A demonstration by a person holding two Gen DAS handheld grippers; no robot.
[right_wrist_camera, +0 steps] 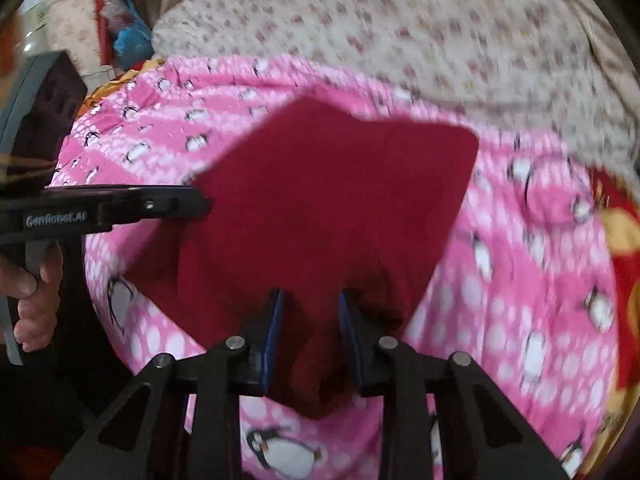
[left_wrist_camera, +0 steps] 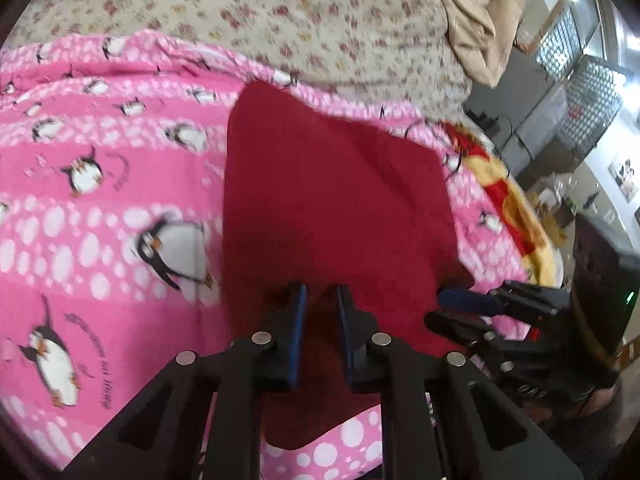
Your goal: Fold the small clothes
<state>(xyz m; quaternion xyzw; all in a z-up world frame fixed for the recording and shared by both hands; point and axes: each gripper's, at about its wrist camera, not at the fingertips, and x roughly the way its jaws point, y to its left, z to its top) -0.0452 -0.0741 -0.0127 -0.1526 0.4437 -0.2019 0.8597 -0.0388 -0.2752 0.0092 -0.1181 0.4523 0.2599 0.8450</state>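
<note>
Both the left gripper [left_wrist_camera: 321, 300] and right gripper [right_wrist_camera: 310, 300], apparently narrowed on the red garment's [left_wrist_camera: 332, 184] near edge, have the cloth stretching away ahead.

A pink penguin-print blanket [left_wrist_camera: 100, 208] covers the bed over a floral sheet [left_wrist_camera: 288, 12]. Beige fabric [left_wrist_camera: 472, 12] is heaped at the far corner. Past the bed's edge stand glass-block windows [left_wrist_camera: 588, 92], brightly lit.

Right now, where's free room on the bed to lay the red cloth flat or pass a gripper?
Free: pink penguin blanket left of the red cloth, and the floral sheet beyond the blanket's far edge. Also pink blanket right of the cloth, up to the red-yellow blanket. Crowded: the cloth's near edge, where left gripper and right gripper both sit close together.
</note>
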